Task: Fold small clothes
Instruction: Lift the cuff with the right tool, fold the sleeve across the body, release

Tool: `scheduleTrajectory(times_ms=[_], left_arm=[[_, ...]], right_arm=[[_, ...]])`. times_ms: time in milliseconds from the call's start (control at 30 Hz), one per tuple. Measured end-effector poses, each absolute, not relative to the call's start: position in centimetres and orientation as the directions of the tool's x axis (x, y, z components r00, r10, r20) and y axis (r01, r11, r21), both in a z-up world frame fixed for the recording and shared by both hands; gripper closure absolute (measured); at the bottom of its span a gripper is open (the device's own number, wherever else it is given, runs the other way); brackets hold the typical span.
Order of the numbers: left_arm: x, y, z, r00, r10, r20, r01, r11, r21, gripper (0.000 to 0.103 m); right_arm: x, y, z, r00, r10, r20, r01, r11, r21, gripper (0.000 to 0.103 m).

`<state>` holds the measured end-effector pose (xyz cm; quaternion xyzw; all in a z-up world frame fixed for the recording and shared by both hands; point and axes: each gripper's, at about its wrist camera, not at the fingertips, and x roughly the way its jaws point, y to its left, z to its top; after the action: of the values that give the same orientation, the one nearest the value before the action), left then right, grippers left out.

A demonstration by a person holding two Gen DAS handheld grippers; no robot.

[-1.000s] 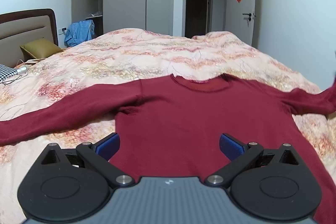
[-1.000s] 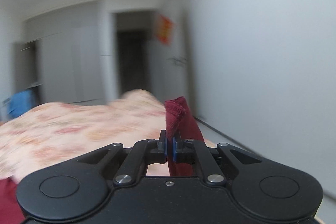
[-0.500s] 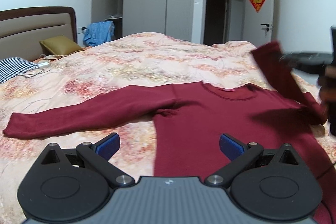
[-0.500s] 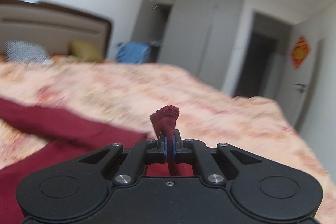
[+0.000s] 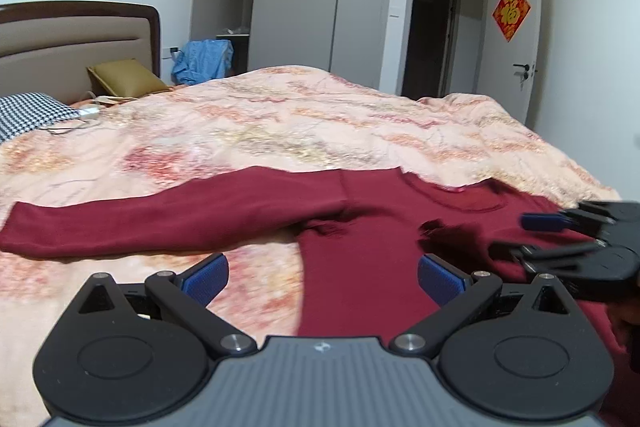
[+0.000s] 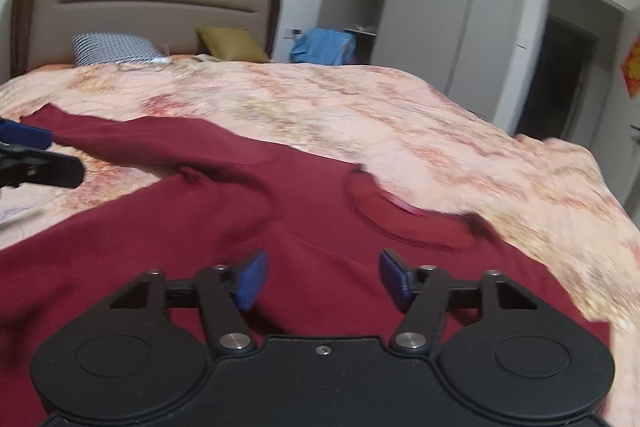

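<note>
A dark red long-sleeved sweater (image 5: 360, 247) lies front up on the floral bedspread (image 5: 320, 123). Its left sleeve (image 5: 160, 215) stretches out flat to the left. In the left wrist view the right sleeve's cuff (image 5: 432, 227) rests on the chest. My left gripper (image 5: 324, 279) is open and empty, low over the sweater's left side. My right gripper (image 6: 323, 279) hovers over the chest below the neckline (image 6: 400, 223). Its jaws are opening, with no cloth pinched between the pads. The right gripper (image 5: 528, 237) also shows at the right edge of the left wrist view.
A padded headboard (image 6: 152, 7) stands at the bed's far end, with a checked pillow (image 6: 112, 49) and an olive cushion (image 6: 232, 43). Blue clothing (image 5: 204, 61) hangs by the open wardrobe. A dark doorway (image 5: 432, 39) and a white door are at the right. My left gripper (image 6: 44, 153) shows at the left edge.
My right gripper swung the right sleeve's cuff from the bed's right side over the sweater's chest, came down, and let it go. My left gripper shifted slightly right, still open.
</note>
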<state>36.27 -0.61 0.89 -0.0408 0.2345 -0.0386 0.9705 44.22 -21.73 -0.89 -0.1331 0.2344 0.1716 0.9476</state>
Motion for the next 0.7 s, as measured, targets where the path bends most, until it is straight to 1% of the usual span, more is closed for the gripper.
scheduleTrajectory(times_ms=[33, 100, 133, 200, 300, 333, 400, 467, 533, 567, 600, 633, 667, 700], left_arm=[[36.7, -1.2, 0.9, 0.888, -0.109, -0.446, 0.068, 0.992, -0.107, 0.000], [37.8, -2.5, 0.7, 0.888, -0.147, -0.436, 0.100, 0.986, -0.130, 0.000], [38.3, -3.2, 0.7, 0.887, -0.171, -0.429, 0.118, 0.982, -0.148, 0.000], [39.5, -5.0, 0.4, 0.883, -0.216, -0.417, 0.158, 0.973, -0.168, 0.000], [41.7, -8.0, -1.0, 0.879, -0.221, -0.421, 0.187, 0.975, -0.122, 0.000], [42.5, -8.8, -1.6, 0.878, -0.208, -0.432, 0.184, 0.978, -0.098, 0.000], [43.8, -10.1, -2.9, 0.874, -0.175, -0.454, 0.172, 0.984, -0.049, 0.000], [44.8, -10.9, -4.2, 0.861, -0.136, -0.490, 0.146, 0.989, -0.017, 0.000], [45.4, -10.8, -5.1, 0.844, -0.121, -0.523, 0.127, 0.992, -0.024, 0.000], [45.5, -10.5, -5.6, 0.838, -0.117, -0.533, 0.118, 0.992, -0.032, 0.000], [45.8, -10.4, -6.0, 0.827, -0.110, -0.551, 0.105, 0.994, -0.040, 0.000], [46.1, -10.1, -6.5, 0.813, -0.110, -0.571, 0.099, 0.994, -0.049, 0.000], [46.3, -9.9, -6.9, 0.803, -0.117, -0.584, 0.101, 0.993, -0.060, 0.000], [46.3, -9.6, -7.1, 0.802, -0.121, -0.585, 0.102, 0.993, -0.065, 0.000]], right_arm=[[43.9, -23.1, -0.7, 0.837, 0.246, -0.489, -0.366, 0.916, -0.166, 0.033], [43.7, -26.1, -0.6, 0.849, 0.208, -0.486, -0.315, 0.937, -0.149, 0.021], [43.6, -27.7, -0.5, 0.855, 0.184, -0.484, -0.284, 0.948, -0.142, 0.019], [43.6, -30.7, -0.3, 0.868, 0.109, -0.485, -0.202, 0.969, -0.145, 0.018], [44.5, -35.6, -0.7, 0.868, 0.010, -0.497, -0.067, 0.993, -0.098, 0.020], [45.0, -37.2, -0.9, 0.862, -0.014, -0.507, -0.024, 0.997, -0.068, 0.025], [46.2, -40.0, -1.5, 0.846, -0.058, -0.529, 0.060, 0.998, -0.013, 0.041], [47.3, -42.6, -2.3, 0.829, -0.068, -0.554, 0.118, 0.992, 0.054, 0.049], [48.4, -44.6, -3.1, 0.816, -0.027, -0.578, 0.140, 0.979, 0.151, 0.055], [48.9, -45.2, -3.6, 0.810, 0.007, -0.586, 0.142, 0.968, 0.207, 0.065], [49.3, -46.0, -4.0, 0.804, 0.048, -0.593, 0.138, 0.955, 0.264, 0.084], [49.6, -46.5, -4.2, 0.802, 0.070, -0.594, 0.140, 0.944, 0.299, 0.093], [49.7, -46.3, -3.9, 0.807, 0.067, -0.586, 0.142, 0.942, 0.303, 0.095], [49.4, -46.1, -3.4, 0.825, 0.045, -0.563, 0.137, 0.951, 0.277, 0.097]])
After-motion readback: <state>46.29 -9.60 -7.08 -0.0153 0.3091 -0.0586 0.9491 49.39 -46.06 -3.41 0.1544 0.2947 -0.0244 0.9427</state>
